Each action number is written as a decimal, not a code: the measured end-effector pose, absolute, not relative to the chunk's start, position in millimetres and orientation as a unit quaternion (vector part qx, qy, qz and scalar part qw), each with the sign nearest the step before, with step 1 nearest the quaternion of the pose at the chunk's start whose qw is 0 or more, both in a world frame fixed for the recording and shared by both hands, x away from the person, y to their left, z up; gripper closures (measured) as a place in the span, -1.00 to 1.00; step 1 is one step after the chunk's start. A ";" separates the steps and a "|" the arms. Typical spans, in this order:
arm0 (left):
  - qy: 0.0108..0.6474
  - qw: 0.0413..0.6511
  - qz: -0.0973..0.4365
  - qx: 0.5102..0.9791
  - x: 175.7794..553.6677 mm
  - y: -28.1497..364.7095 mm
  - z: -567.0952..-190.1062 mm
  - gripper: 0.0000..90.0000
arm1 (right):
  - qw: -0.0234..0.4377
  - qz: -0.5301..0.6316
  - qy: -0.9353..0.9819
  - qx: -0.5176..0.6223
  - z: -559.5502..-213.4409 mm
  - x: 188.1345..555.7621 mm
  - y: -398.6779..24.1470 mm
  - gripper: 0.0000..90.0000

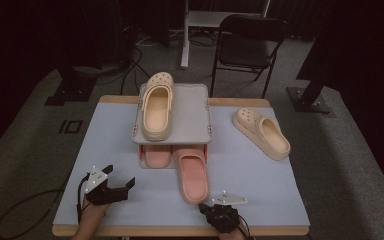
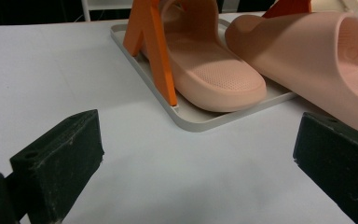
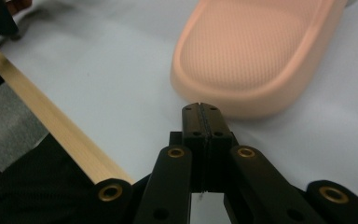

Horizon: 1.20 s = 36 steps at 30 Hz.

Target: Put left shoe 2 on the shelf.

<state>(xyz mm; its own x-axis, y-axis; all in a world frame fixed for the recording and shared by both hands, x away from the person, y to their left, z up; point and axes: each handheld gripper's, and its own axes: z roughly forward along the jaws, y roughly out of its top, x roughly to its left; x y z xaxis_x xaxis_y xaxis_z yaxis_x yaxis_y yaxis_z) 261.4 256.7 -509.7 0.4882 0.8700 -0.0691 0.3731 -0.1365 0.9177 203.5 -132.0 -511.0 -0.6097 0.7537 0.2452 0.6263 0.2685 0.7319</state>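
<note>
High view showed a pink slide sandal [image 1: 192,175] lying flat on the pale blue tabletop [image 1: 260,175], its toe toward the near edge and its heel tucked under the grey two-level rack [image 1: 196,111]. It was a soft salmon colour with a broad strap and a finely dotted footbed, thick and rounded at the sole. The right tool [image 1: 215,209] sat at the near edge just right of that toe, its jaws clenched together on nothing; in the right gripper view the closed tips [image 3: 200,122] stood just short of the sandal's rim [image 3: 256,60], whether touching I could not tell. The left tool [image 1: 111,181] rested near the left near corner, jaws spread wide and released, well apart from the sandal. A second pink sandal [image 1: 157,156] lay on the rack's lower tray beside an orange post [image 2: 154,51]. A cream clog [image 1: 157,106] occupied the top shelf's left side, and its mate [image 1: 261,133] lay tilted on the tabletop to the right. A black chair [image 1: 247,42] stood beyond the far edge.
</note>
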 end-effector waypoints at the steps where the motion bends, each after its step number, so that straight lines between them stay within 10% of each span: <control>1: 0.438 0.490 0.253 0.710 261.5 256.9 -509.7 -0.97 | 0.075 0.419 0.793 0.436 -512.2 202.5 -133.8 1.00; 36: 0.438 0.488 0.253 0.712 261.9 256.5 -510.3 -0.97 | 0.091 0.430 0.790 0.427 -507.3 244.9 -106.2 1.00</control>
